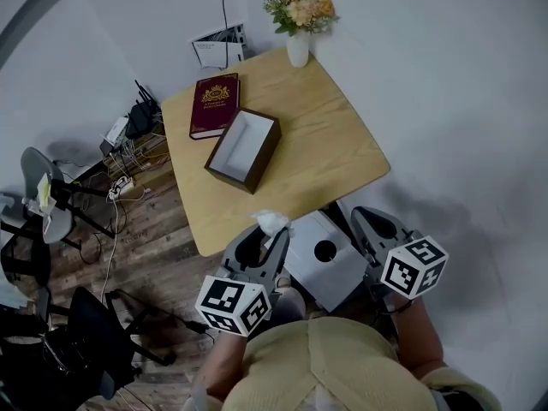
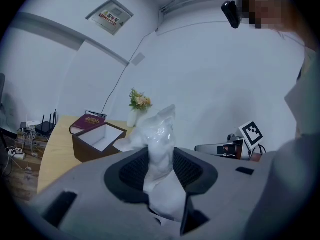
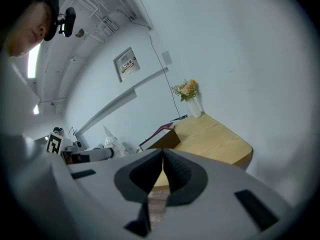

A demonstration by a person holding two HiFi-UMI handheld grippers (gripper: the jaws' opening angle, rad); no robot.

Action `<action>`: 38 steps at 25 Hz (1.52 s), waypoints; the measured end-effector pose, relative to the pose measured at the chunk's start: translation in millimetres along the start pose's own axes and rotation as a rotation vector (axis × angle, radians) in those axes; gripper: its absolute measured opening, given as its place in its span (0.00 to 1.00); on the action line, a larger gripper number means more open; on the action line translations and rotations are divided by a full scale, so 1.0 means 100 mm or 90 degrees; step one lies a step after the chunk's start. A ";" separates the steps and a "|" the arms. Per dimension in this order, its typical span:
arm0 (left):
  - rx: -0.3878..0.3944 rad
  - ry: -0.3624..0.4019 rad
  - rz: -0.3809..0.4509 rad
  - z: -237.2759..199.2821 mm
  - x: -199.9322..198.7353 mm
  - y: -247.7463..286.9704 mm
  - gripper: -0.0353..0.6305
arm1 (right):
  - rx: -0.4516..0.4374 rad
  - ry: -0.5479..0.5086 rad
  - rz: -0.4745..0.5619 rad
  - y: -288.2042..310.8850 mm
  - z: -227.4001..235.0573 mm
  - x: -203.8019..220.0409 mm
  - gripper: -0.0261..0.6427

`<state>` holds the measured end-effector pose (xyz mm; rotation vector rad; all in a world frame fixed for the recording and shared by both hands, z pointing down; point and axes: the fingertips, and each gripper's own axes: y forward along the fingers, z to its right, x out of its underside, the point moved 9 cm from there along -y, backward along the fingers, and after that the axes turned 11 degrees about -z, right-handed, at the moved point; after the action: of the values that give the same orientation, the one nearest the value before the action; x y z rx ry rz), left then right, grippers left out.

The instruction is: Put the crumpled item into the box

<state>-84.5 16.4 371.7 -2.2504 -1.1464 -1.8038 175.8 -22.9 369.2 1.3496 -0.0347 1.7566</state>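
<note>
No text legible in any view. Print-bearing items:

1. Book (image 1: pixel 214 105), on the table (image 1: pixel 342 144): maroon cover with a gold crest and lines of gold lettering, too small to read.
2. Framed notice (image 2: pixel 110 17), high on the wall: a dark heading band over small print, illegible.
3. Leaflet (image 1: pixel 220 46), propped against the wall behind the table: printed lines, illegible.
4. Left gripper (image 1: pixel 262 240), cube (image 1: pixel 233 306): black-and-white square code markers, patterns only.
5. Right gripper (image 1: pixel 370 223), cube (image 1: pixel 414 266): same kind of markers, patterns only.
</note>
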 end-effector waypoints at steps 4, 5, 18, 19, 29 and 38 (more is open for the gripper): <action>0.000 -0.002 0.000 -0.20 -0.12 0.07 0.29 | 0.001 -0.001 -0.006 0.18 -0.01 -0.13 0.08; 0.000 -0.001 0.000 -0.24 -0.15 0.08 0.29 | 0.001 -0.001 -0.007 0.22 -0.02 -0.16 0.08; 0.001 0.002 0.007 -0.78 -0.47 0.23 0.29 | -0.005 -0.019 -0.020 0.79 -0.16 -0.50 0.08; 0.001 0.002 0.007 -0.82 -0.48 0.24 0.29 | -0.006 -0.020 -0.021 0.83 -0.17 -0.52 0.08; 0.007 0.004 0.004 -1.12 -0.63 0.40 0.29 | -0.016 -0.023 -0.034 1.21 -0.18 -0.69 0.08; -0.004 0.016 0.004 -1.39 -0.75 0.54 0.29 | -0.027 -0.029 -0.049 1.52 -0.22 -0.79 0.08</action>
<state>-173.4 -124.7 373.7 -2.2260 -1.1293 -1.8291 60.8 -151.9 368.7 1.3427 -0.0436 1.6522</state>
